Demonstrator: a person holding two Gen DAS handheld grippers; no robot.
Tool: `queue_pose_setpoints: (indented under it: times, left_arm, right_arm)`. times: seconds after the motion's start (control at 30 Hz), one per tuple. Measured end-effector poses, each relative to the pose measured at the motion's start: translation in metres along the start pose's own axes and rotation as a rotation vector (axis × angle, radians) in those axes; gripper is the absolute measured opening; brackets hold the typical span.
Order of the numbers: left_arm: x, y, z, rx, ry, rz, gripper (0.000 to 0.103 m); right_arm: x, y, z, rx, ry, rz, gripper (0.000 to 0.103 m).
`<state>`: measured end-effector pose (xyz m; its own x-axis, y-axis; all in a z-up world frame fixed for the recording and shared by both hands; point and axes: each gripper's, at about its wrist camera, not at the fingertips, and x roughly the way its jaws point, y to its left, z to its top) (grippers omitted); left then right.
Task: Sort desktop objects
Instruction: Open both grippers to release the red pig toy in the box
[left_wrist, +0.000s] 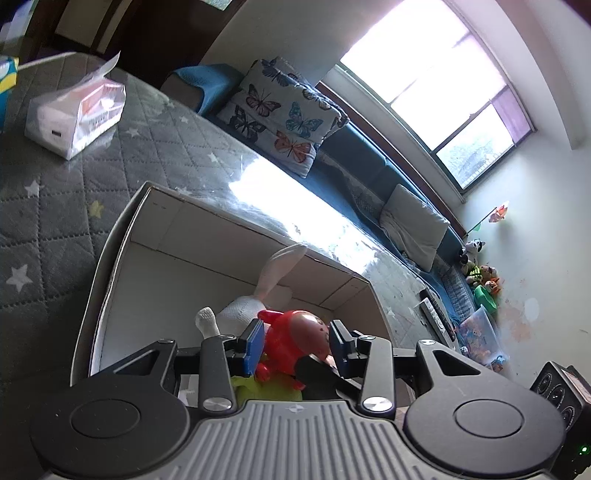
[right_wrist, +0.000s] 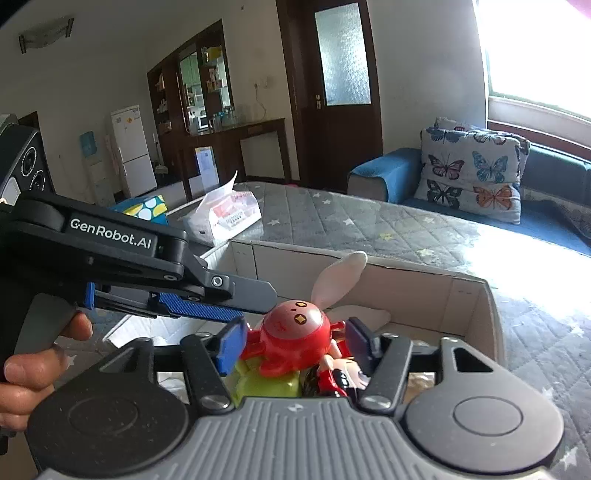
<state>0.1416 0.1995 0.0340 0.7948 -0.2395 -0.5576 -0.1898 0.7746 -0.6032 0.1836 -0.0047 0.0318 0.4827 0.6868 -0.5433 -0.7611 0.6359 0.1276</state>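
A red toy figure (left_wrist: 291, 339) with a round brown-red head (right_wrist: 295, 325) hangs over an open cardboard box (left_wrist: 122, 258). My left gripper (left_wrist: 297, 345) is shut on it, a blue pad against each side of the head. In the right wrist view the left gripper (right_wrist: 258, 299) reaches in from the left. My right gripper (right_wrist: 295, 349) stands open around the same toy, with small gaps at both pads. Inside the box (right_wrist: 480, 317) lie a white plush rabbit (left_wrist: 258, 295), a green toy (right_wrist: 266, 384) and another small red figure (right_wrist: 343, 373).
The box sits on a grey quilted, star-patterned tabletop (left_wrist: 55, 229) under a glossy cover. A tissue pack (left_wrist: 77, 114) and a blue-yellow carton (right_wrist: 147, 210) stand at its far end. Remote controls (left_wrist: 436, 314) lie near the right edge. Behind it is a blue sofa with a butterfly cushion (right_wrist: 472, 170).
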Motion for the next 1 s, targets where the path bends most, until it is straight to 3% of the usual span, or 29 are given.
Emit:
queue_pose_setpoints:
  times: [0.1,0.53,0.73,1.0]
  left_arm:
    - [-0.009,-0.007,-0.005,0.03,-0.009,0.01,0.041]
    - [-0.046,-0.033,-0.042,0.139,-0.029,0.048,0.041]
    - [-0.058,-0.045,-0.062,0.201,-0.05,0.103,0.041]
    - [-0.065,-0.058,-0.085,0.286,-0.07,0.155,0.041]
  right_arm:
    - [-0.011,0.003,-0.003,-0.002,-0.004,-0.005,0.066]
    - [-0.055,0.007,-0.029,0.045,-0.02,-0.033,0.089]
    - [-0.072,0.009,-0.041,0.07,-0.036,-0.045,0.101]
    - [-0.093,0.014,-0.054,0.098,-0.059,-0.073,0.103]
